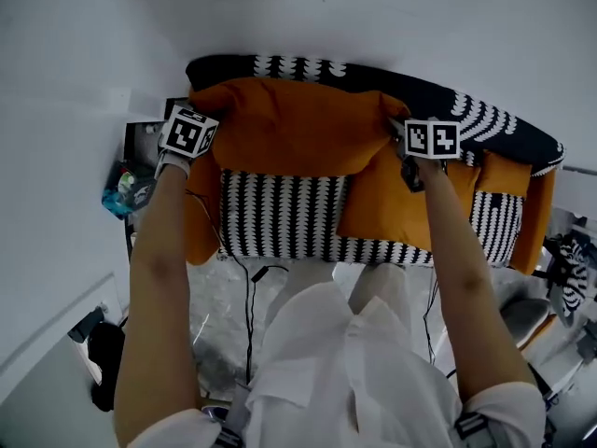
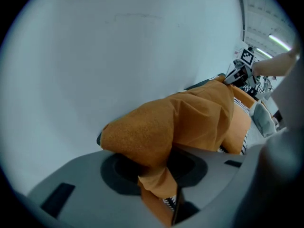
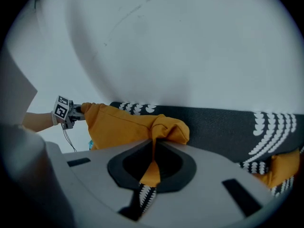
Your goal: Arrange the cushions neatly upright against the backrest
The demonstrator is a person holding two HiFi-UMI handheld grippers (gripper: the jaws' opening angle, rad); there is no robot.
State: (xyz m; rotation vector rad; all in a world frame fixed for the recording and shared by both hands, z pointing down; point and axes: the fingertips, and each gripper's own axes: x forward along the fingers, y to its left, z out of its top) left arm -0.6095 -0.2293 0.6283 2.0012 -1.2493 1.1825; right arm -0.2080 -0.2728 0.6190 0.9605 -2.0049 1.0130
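A big orange cushion point(image 1: 298, 124) stands along the sofa's black-and-white backrest point(image 1: 466, 105). My left gripper point(image 1: 203, 119) is shut on its upper left corner, and that corner bulges between the jaws in the left gripper view point(image 2: 152, 175). At the upper right corner, my right gripper point(image 1: 403, 143) is shut on a thin fold of the same cushion point(image 3: 123, 125), pinched between its jaws point(image 3: 153, 163). A second orange cushion point(image 1: 392, 199) leans on the striped seat point(image 1: 280, 217), below the right gripper.
A white wall rises right behind the sofa. More orange cushions sit at the sofa's right end point(image 1: 504, 171) and left side point(image 1: 201, 231). A blue object point(image 1: 126, 189) lies left of the sofa, and cables point(image 1: 250, 287) trail on the floor in front.
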